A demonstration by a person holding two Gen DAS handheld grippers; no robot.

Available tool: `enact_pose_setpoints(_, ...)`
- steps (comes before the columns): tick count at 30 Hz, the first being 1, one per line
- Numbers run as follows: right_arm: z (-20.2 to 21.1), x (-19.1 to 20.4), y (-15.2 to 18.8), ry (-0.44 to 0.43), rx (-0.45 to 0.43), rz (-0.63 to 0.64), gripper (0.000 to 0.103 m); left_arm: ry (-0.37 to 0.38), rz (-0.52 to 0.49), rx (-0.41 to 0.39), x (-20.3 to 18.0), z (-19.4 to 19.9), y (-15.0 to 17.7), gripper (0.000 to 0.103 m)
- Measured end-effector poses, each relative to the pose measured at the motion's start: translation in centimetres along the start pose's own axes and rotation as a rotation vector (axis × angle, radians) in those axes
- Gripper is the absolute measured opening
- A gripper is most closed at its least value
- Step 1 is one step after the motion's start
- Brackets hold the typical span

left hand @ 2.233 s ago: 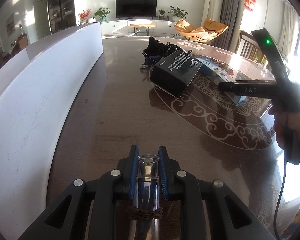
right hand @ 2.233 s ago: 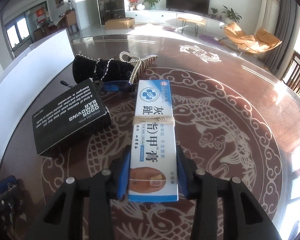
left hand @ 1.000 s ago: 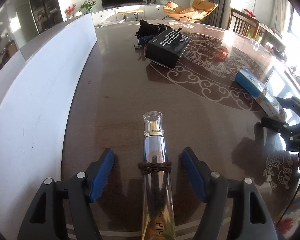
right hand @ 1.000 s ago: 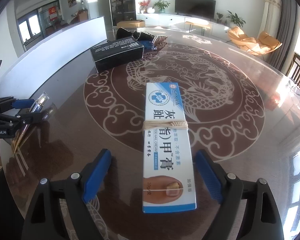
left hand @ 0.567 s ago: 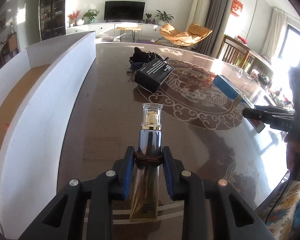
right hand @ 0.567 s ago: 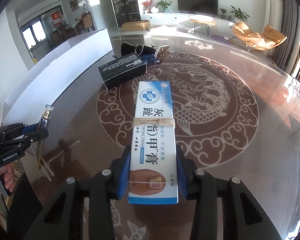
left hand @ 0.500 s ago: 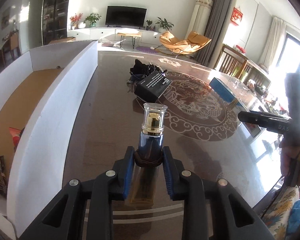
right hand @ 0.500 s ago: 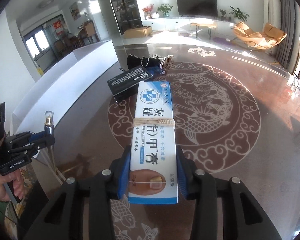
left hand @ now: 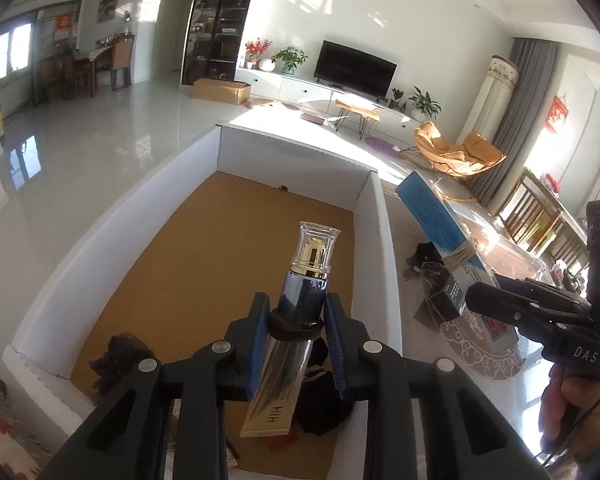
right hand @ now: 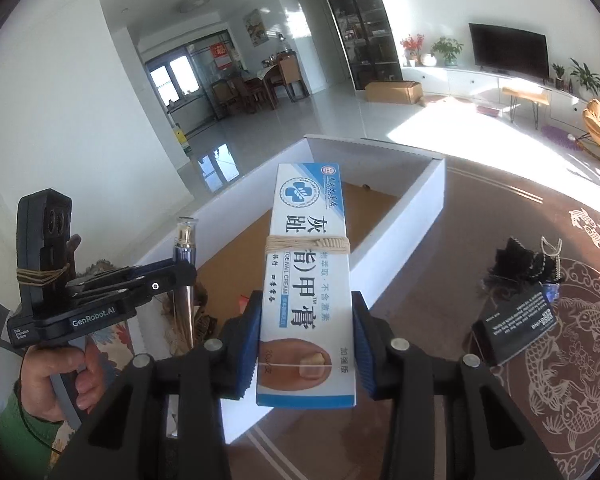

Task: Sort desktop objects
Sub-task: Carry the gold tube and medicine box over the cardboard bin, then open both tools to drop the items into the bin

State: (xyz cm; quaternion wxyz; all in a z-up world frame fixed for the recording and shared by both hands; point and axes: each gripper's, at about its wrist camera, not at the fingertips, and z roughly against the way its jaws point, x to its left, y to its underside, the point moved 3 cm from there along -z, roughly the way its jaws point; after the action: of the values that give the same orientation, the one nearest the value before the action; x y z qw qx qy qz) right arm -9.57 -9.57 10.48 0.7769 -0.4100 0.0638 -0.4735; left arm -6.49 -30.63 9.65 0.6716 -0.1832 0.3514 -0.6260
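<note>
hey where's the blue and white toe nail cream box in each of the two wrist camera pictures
Left wrist view: the toe nail cream box is at right of centre, held up slantwise by the right gripper.
Right wrist view: the same box fills the centre, clamped between the blue pads, pointing away from the camera.
Shared landmark: the white cardboard box with the brown floor.

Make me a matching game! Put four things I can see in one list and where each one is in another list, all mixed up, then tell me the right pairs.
Things:
1. bottle with the gold collar
2. blue and white cream box
3. black box with white writing
4. black cloth

Places:
A. lying on the table
B. inside the white box
C. between the left gripper's fingers
D. between the right gripper's fingers

Pairs: 1-C, 2-D, 3-A, 4-B
</note>
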Motion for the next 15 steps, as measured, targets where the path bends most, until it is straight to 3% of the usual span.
enact_pose_setpoints(2, -3.1, 2.1, -0.8, -0.004, 0.029, 0.021, 0.041, -0.009, 0.058, 0.019, 2.5, -0.5, -0.2, 0.025)
enact_pose_setpoints(8, -10.6, 4.7, -0.5, 0.023, 0.134, 0.057, 0.044, -0.116, 0.078, 0.086, 5.9, -3.3, 0.4, 0.024)
enact_pose_setpoints(11, -10.8, 4.6, 0.1, 0.034, 0.137, 0.063, 0.066, -0.145, 0.126, 0.111, 6.9, -4.6, 0.7, 0.037)
enact_pose_setpoints(13, -9.2, 4.1, 0.5, 0.026, 0.079, 0.066, 0.077, -0.149, 0.146, 0.083, 7.2, -4.4, 1.0, 0.054)
enact_pose_setpoints(15, -7.1, 2.7, 1.0, 0.059, 0.014, 0.079, 0.085, -0.182, 0.146, 0.049, 7.1, -4.0, 1.2, 0.062)
